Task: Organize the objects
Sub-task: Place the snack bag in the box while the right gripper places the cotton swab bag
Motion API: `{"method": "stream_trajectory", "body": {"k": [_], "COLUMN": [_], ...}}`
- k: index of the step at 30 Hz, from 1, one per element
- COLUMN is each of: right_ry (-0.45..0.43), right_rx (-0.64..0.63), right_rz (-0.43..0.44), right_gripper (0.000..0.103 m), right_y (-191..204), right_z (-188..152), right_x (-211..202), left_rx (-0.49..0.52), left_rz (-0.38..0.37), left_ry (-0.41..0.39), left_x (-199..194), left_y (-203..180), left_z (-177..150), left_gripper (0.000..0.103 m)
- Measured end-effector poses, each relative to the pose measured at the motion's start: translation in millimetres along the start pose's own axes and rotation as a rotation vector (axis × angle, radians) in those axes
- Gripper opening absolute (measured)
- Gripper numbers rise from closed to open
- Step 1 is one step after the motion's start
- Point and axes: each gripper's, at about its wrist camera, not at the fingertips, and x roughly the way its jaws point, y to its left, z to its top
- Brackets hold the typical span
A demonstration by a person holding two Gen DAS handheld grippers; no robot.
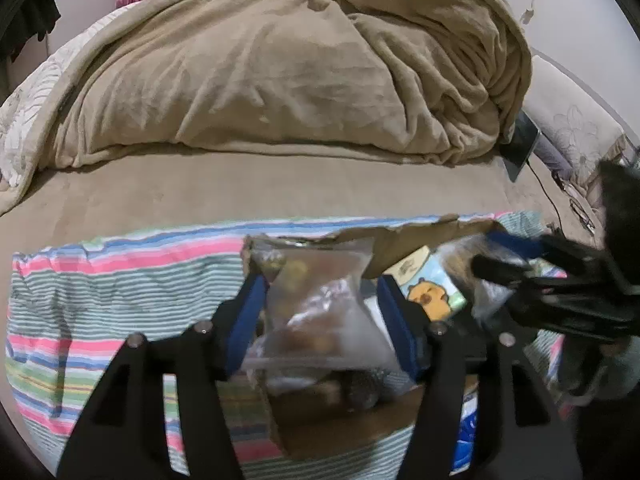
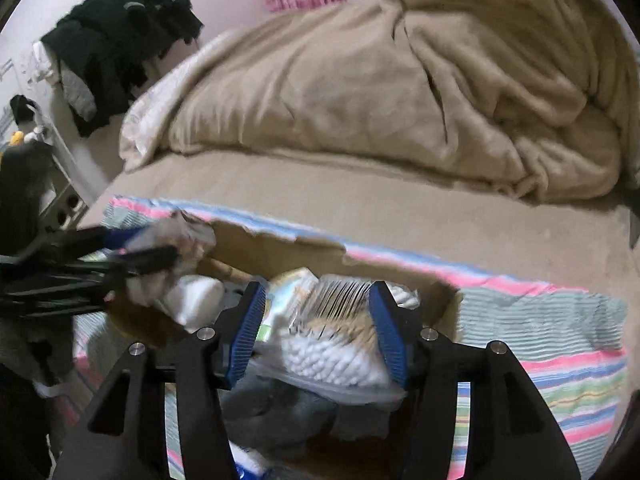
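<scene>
An open cardboard box [image 1: 404,240] sits on a striped cloth [image 1: 100,280] on the bed; it also shows in the right wrist view [image 2: 280,248]. My left gripper [image 1: 320,288] is shut on a clear plastic bag of snacks [image 1: 320,312], held over the box. My right gripper [image 2: 318,296] is shut on a clear pack of white cotton swabs [image 2: 332,344] above the box. Inside the box lie a blue pack with a yellow cartoon animal [image 1: 434,292] and a grey cloth [image 2: 280,408]. Each gripper shows in the other's view: the right one [image 1: 500,256] and the left one [image 2: 168,256].
A bunched beige blanket [image 1: 280,72] fills the back of the bed. A tablet [image 1: 520,148] with a cable leans by the pillow at the right. Dark clothes [image 2: 120,40] hang at the far left by the wall.
</scene>
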Motion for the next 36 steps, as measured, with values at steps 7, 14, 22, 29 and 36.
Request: {"method": "stream_trajectory", "body": {"k": [7, 14, 22, 29, 36], "right_ry": [0.032, -0.048, -0.076, -0.074, -0.072], "right_rx": [0.052, 0.071, 0.070, 0.079, 0.074], "right_rz": [0.005, -0.013, -0.013, -0.021, -0.033], "right_gripper": [0.059, 0.061, 0.065, 0.072, 0.078], "right_y": [-13.9, -15.3, -3.0, 8.4, 23.9], "right_z": [-5.4, -4.2, -22.7, -40.7, -52.2], "right_x": [12.4, -29.0, -69.2, -86.6, -97.7], "left_rx": [-0.026, -0.074, -0.077, -0.085, -0.085], "left_rz": [0.016, 0.033, 0.038, 0.015, 0.002], "left_ry": [-0.046, -0.014, -0.003, -0.056, -0.075], "left_x": [-18.4, 0.4, 1.1, -40.7, -75.7], "left_y": [8.4, 27.0, 22.5, 14.4, 4.0], "left_z": [2.1, 0.9, -7.7, -14.2, -34.1], "left_gripper": [0.078, 0.084, 0.083, 0.083, 0.083]}}
